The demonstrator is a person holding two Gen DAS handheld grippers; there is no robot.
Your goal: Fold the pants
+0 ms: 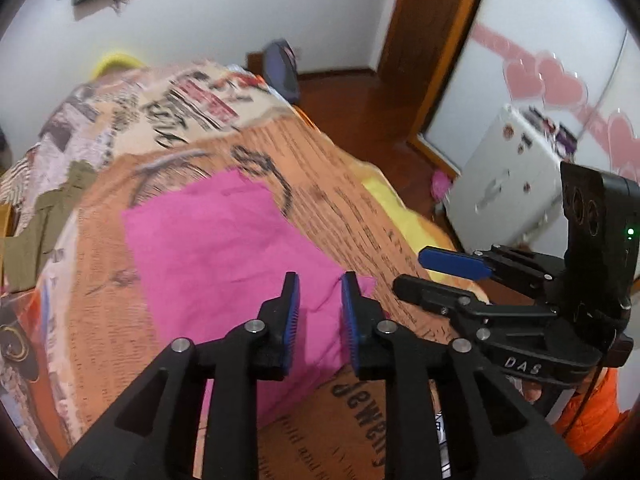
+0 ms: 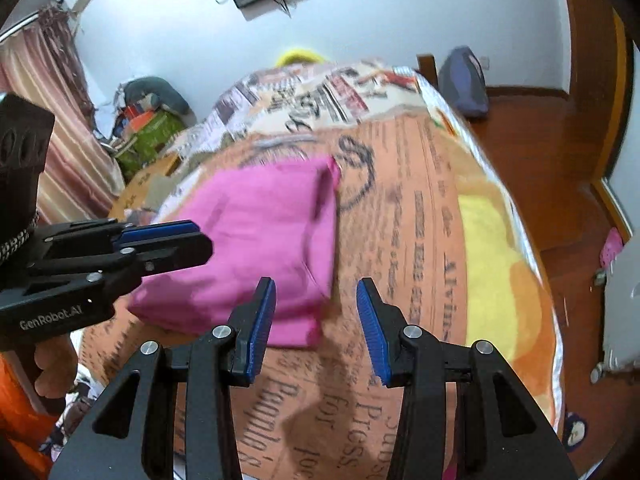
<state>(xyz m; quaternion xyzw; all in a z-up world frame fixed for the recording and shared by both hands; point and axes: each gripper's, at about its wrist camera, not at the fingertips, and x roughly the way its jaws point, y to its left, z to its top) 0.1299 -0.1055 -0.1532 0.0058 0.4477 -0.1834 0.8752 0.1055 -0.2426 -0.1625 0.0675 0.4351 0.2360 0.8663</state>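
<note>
Folded bright pink pants (image 1: 224,248) (image 2: 260,240) lie flat on a bed with an orange newspaper-print cover (image 1: 340,200) (image 2: 404,240). My left gripper (image 1: 320,284) hovers over the near right corner of the pants. Its blue pads stand a little apart with nothing pinched between them. Seen from the side in the right wrist view, the left gripper (image 2: 202,238) points in over the pants' left edge. My right gripper (image 2: 315,288) is open above the near right corner of the pants and the bare cover. In the left wrist view the right gripper (image 1: 410,270) stands just right of the pants.
An olive garment (image 1: 48,216) lies on the bed's far left. A yellow blanket (image 2: 488,248) runs along the bed's right edge. A white cabinet (image 1: 508,184), a dark bag (image 2: 466,80) and wooden floor lie beyond. An orange sleeve (image 1: 592,412) shows behind the right gripper.
</note>
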